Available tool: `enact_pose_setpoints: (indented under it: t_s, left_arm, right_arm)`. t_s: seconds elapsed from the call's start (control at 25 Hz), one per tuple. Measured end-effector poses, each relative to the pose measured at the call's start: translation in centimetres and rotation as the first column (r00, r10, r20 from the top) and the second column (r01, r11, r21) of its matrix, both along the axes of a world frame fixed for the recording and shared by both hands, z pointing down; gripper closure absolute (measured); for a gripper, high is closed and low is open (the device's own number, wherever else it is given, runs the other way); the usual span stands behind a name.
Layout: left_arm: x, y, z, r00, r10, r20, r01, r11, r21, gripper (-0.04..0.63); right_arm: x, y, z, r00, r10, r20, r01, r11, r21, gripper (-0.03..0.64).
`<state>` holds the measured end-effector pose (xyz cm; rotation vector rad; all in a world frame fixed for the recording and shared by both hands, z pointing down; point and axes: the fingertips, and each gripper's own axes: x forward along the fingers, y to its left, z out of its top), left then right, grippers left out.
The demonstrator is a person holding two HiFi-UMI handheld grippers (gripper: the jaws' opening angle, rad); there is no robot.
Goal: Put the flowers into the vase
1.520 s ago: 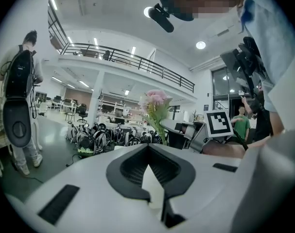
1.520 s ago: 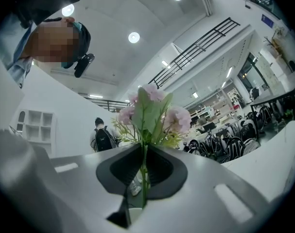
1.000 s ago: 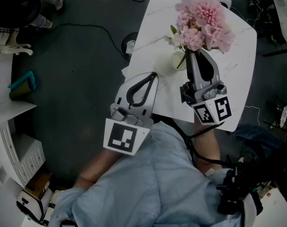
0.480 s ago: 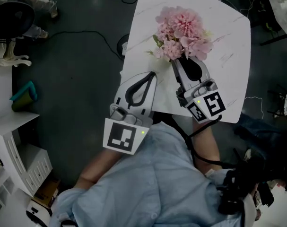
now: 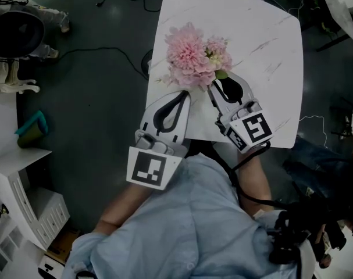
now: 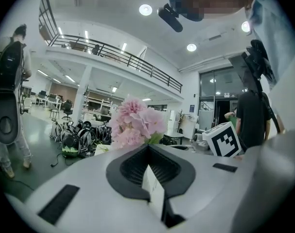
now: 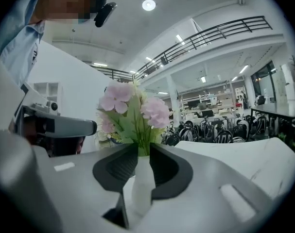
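A bunch of pink flowers (image 5: 191, 57) stands over the near left part of the white marble table (image 5: 263, 45). In the right gripper view its green stems run down into a slim white vase (image 7: 141, 188) that shows in the gap between the jaws. My right gripper (image 5: 214, 86) is at the base of the bunch; its jaws are opening and stand slightly apart around the stems and vase neck. My left gripper (image 5: 186, 93) rests shut and empty just left of it, close to the flowers (image 6: 135, 123). The blooms hide the vase in the head view.
The table's near edge runs just under both grippers, with dark floor and cables (image 5: 100, 39) to the left. White shelving (image 5: 13, 156) stands at the far left. A person (image 6: 8, 81) stands in the hall beyond; parked gear (image 6: 72, 137) lines the background.
The right gripper brought the flowers down and to the left in the head view, and its jaws have parted a little. The blooms now cover the vase. The left gripper has hardly moved.
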<state>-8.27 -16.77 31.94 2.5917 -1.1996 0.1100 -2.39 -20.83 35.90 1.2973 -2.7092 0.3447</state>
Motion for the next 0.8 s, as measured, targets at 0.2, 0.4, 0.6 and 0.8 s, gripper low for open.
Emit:
enact_pose_setpoints:
  t_s: [0.2,0.4,0.6,0.8]
  left_arm:
    - [0.4,0.5,-0.3,1.0,0.011,0.002,-0.011,1.0,0.006,0.592]
    - [1.8,1.5,0.1,0.999,0.048,0.001,-0.048,0.999,-0.009,0.592]
    - [3.3,2.5,0.1,0.996,0.09,-0.003,-0.09,0.996,-0.01,0.591]
    - [4.9,3.4,0.0,0.989,0.148,0.004,-0.147,0.989,-0.004,0.591]
  right_arm:
    - [0.3,0.6,0.2,1.0,-0.008,-0.024,0.008,1.0,-0.016,0.543]
    - [1.1,1.4,1.2,0.998,0.002,-0.055,-0.005,0.999,-0.044,0.541]
    - [2.3,2.3,1.9,0.997,0.039,-0.067,-0.044,0.996,-0.072,0.543]
    - [4.2,3.1,2.2,0.993,0.095,-0.075,-0.102,0.991,-0.083,0.543]
